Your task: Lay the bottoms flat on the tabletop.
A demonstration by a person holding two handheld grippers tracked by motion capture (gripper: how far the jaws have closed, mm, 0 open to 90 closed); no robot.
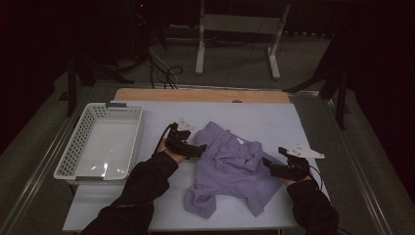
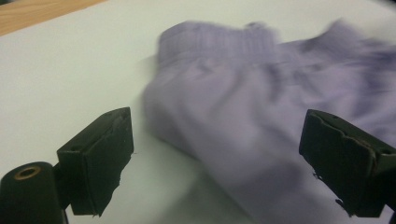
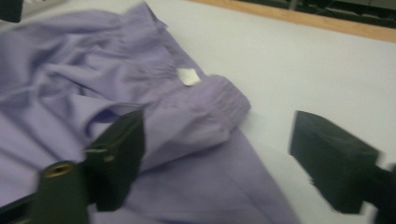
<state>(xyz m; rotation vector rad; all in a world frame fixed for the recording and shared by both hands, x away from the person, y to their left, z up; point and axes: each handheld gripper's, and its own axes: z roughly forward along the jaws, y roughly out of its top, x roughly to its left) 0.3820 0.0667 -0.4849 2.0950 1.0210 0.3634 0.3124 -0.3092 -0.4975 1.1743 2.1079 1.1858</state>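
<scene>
A crumpled lilac garment (image 1: 230, 171) with an elastic waistband lies in the middle of the white table top (image 1: 274, 120). My left gripper (image 1: 201, 149) is at its left edge, jaws open. In the left gripper view the cloth (image 2: 243, 107) bulges between the two wide-apart jaws of that gripper (image 2: 215, 158), and neither pad presses on it. My right gripper (image 1: 266, 164) is at the garment's right edge, open. In the right gripper view this gripper (image 3: 215, 158) has one jaw over the cloth (image 3: 70, 79) and the other over bare table. A white label (image 3: 188, 76) shows by the waistband.
A white perforated basket (image 1: 73, 147) stands at the table's left side with nothing in it. A wooden strip (image 1: 195, 94) runs along the far edge. Beyond the table are cables and a white frame's legs (image 1: 199, 49) on the floor.
</scene>
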